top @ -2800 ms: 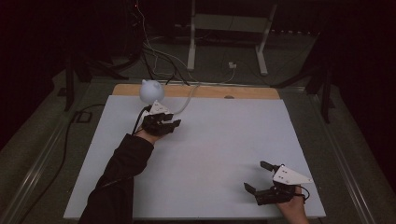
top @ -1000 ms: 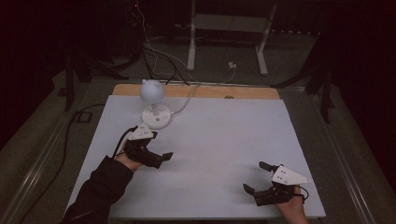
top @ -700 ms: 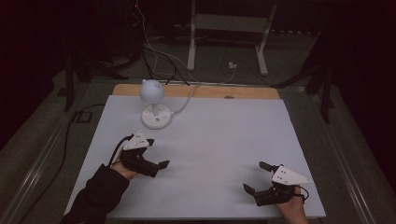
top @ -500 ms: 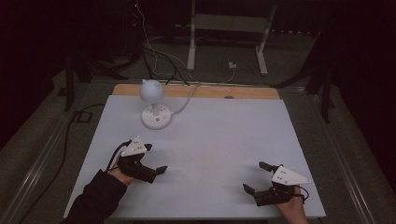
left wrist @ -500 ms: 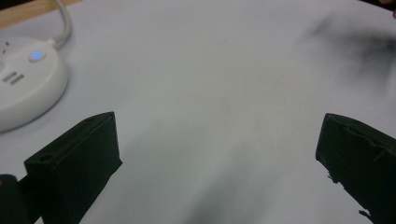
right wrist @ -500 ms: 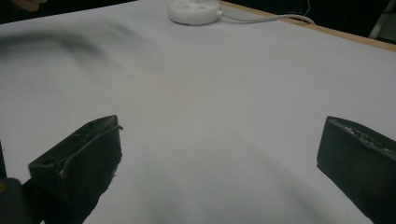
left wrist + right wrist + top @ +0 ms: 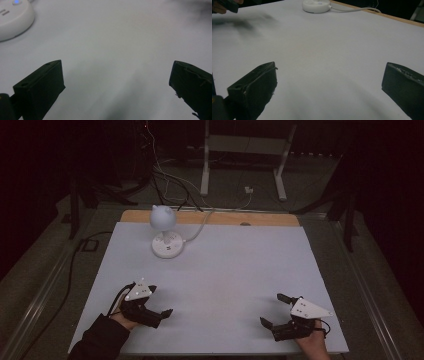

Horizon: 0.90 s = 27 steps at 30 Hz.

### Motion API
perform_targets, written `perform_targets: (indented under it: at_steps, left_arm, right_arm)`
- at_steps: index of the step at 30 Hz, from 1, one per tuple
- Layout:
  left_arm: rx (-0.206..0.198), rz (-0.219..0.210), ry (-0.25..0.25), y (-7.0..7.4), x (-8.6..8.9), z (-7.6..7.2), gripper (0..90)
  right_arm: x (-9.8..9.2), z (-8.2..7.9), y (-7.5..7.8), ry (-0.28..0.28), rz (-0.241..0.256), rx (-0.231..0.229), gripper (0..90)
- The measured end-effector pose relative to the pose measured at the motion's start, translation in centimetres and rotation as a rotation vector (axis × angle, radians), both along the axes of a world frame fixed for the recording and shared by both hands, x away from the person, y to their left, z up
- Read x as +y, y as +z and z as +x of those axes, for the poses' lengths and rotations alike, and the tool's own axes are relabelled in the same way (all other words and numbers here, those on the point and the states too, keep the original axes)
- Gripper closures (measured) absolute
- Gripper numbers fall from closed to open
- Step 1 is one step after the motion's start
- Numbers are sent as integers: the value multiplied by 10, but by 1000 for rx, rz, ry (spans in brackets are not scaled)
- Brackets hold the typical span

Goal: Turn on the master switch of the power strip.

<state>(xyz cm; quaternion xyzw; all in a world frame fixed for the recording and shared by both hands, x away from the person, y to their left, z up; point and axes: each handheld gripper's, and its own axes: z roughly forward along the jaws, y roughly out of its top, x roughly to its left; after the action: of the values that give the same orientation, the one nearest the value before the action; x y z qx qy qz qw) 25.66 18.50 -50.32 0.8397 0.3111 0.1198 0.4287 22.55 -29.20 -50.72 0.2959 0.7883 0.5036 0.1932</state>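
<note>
- Two grippers rest low at the near edge of the counter (image 7: 250,270), both empty; judging by that, each is parked clear of the work.
- Left gripper (image 7: 159,306): jaws spread wide, aimed right.
- Right gripper (image 7: 274,311): jaws wide too.
- The lamp (image 7: 165,231) stands upright at the far left, well apart from both, long axis vertical, its cable (image 7: 200,227) trailing off the back.

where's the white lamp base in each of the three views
High view: lamp base at the table's far left, under the round lamp head.
Left gripper view: top left corner, with a blue light on it.
Right gripper view: top centre, white cord trailing right.
Shared landmark: the white table sheet.
</note>
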Motion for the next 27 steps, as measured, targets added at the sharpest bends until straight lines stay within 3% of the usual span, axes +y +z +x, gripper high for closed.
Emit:
perform_targets:
  at_steps: [20, 27]
  left_arm:
    - [4, 44, 60, -21, 20, -23, 3]
    - [-9, 60, 66, -23, 16, -23, 3]
  right_arm:
    - [0, 1, -1, 3, -3, 7, 0]
    - [-1, 1, -1, 3, -3, 7, 0]
